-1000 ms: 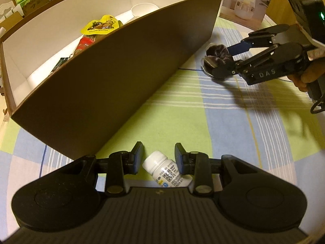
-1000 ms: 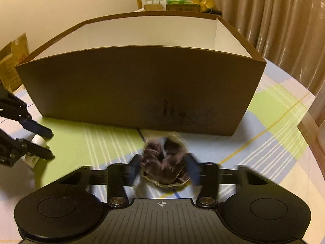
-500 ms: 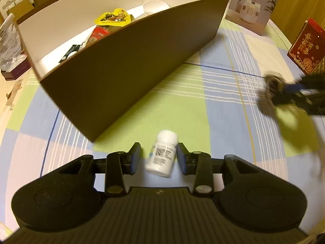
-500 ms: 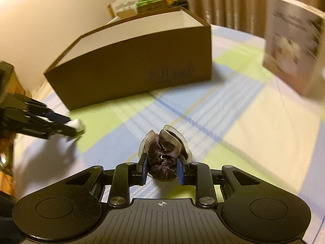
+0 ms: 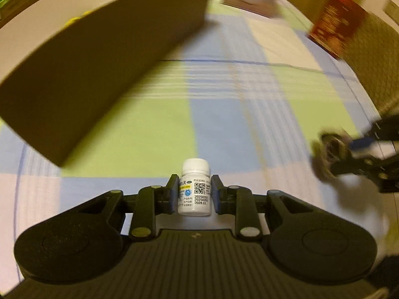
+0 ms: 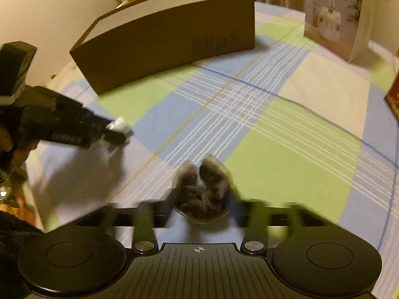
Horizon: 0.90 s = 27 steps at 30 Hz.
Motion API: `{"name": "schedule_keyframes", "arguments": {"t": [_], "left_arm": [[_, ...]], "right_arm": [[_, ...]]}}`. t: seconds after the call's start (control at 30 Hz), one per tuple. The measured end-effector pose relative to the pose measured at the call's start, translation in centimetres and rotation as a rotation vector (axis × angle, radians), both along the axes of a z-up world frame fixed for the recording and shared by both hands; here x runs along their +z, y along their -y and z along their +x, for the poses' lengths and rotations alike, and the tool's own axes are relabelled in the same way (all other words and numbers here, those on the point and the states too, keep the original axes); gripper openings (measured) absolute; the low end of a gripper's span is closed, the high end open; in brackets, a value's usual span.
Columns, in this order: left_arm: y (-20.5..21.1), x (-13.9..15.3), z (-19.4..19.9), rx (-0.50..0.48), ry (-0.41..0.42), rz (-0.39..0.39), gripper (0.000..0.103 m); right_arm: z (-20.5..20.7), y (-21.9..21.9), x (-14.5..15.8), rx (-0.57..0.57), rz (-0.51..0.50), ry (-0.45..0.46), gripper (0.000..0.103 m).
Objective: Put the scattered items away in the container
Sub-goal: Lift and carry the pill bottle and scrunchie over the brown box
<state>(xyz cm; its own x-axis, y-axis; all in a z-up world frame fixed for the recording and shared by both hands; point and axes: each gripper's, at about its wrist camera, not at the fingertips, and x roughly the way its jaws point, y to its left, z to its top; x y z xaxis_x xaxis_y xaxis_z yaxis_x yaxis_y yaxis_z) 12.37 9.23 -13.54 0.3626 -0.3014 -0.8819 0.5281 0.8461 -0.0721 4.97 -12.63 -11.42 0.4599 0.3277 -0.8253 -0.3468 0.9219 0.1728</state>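
Your left tongs [image 5: 195, 193] have just closed on the white pill bottle [image 5: 194, 191]; right tongs [image 6: 203, 205] just opening (blurred), dark scrunchie [image 6: 203, 194] between them

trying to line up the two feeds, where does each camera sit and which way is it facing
Left wrist: sits on the left tool, looking down along its fingers at the white bottle it grips; the brown box lies ahead left.
Right wrist: sits on the right tool, looking down at the dark scrunchie between blurred, opening fingers; a hand shows at left.
Shared: box, checked cloth, and each other's tool.
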Motion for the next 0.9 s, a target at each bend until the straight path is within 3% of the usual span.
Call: {"name": "schedule_keyframes", "arguments": {"t": [0.27,0.5,0.57,0.7,0.9], "left_arm": [[0.2,-0.3,-1.3,0.000,0.024,0.004,0.023],[0.3,-0.3,-1.7,-0.002,0.031,0.003,0.028],[0.3,-0.2,-1.8,-0.002,0.030,0.008,0.028],[0.2,-0.1,-2.1,-0.002,0.027,0.025,0.023],[0.2,0.0,-2.5,-0.002,0.021,0.041,0.022]], "right_arm": [[0.7,-0.8,-0.8,0.005,-0.021,0.035,0.080],[0.9,-1.4,-2.6,0.017,-0.048,0.008,0.079],[0.6,-1.6,-2.9,0.016,-0.070,0.020,0.071],[0.2,-1.5,-2.8,0.016,-0.089,0.049,0.045],[-0.5,-1.8,-2.7,0.018,-0.099,0.054,0.036]]}}
